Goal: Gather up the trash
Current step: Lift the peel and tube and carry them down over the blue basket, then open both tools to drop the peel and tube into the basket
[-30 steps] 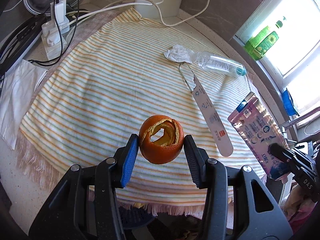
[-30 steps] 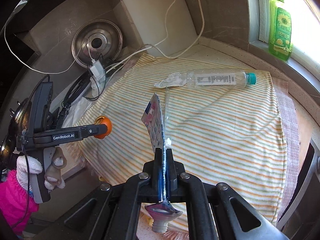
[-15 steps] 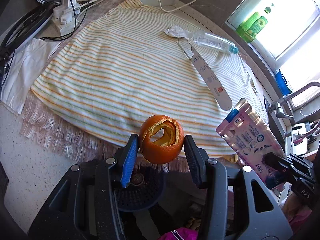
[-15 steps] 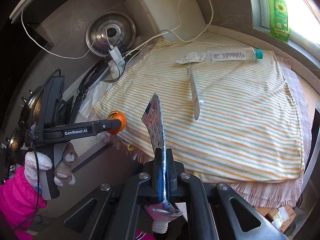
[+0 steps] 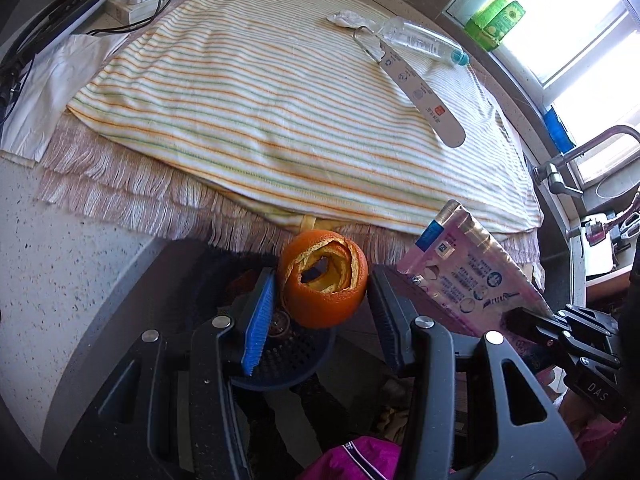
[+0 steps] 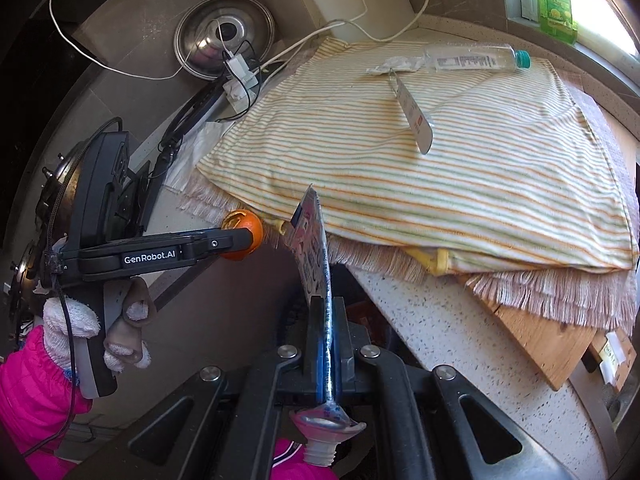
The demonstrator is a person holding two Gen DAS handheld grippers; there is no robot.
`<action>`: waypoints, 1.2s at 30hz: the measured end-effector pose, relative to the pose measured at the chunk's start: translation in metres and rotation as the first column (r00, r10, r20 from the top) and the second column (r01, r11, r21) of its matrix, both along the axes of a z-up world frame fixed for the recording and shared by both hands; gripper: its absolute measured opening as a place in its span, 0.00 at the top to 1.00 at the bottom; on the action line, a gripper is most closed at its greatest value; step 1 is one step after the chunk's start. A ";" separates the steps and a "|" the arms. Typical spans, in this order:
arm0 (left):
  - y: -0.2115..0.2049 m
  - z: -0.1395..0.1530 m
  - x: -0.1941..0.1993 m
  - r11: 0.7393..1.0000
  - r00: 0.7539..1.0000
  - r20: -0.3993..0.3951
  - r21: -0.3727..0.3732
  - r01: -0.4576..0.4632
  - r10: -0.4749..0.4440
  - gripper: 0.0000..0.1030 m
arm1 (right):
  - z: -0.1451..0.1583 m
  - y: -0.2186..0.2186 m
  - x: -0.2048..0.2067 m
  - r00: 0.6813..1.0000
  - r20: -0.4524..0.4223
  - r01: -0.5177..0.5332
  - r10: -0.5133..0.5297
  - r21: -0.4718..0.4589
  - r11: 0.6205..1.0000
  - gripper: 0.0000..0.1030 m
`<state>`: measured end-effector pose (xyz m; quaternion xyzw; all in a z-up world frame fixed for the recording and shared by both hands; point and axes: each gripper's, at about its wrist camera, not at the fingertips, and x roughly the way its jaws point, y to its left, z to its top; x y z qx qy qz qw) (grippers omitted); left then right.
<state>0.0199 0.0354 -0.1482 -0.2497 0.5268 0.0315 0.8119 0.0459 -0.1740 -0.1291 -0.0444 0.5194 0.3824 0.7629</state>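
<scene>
The left gripper [image 5: 322,298] has its jaws partly open and clamped on a hollow orange peel [image 5: 323,278], held in the air just off the edge of the tabletop [image 5: 60,248], above a dark perforated basket [image 5: 296,356] below. The right gripper [image 6: 328,328] has its jaws pressed together on a flat pink pouch [image 6: 314,248] with a screw spout, standing on edge, also past the tabletop's edge. On the striped cloth [image 5: 260,92] lie a clear plastic bottle [image 5: 420,40], a crumpled white wrapper [image 5: 348,20] and a long white strip [image 5: 420,96], well apart from both grippers. A gloved hand [image 6: 80,332] in a pink sleeve grips the left tool.
</scene>
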 end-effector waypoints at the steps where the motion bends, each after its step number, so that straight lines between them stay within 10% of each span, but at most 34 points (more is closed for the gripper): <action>1: 0.000 -0.002 -0.003 1.000 1.000 -0.004 0.000 0.003 -0.003 0.54 | -0.003 0.000 -0.002 1.000 -0.005 0.001 -0.001 -0.004 1.000 1.00; 36: -0.008 -0.119 -0.061 0.997 0.966 -0.248 0.006 0.077 -0.073 0.54 | -0.121 0.029 -0.049 0.992 -0.120 0.018 -0.045 -0.215 0.977 1.00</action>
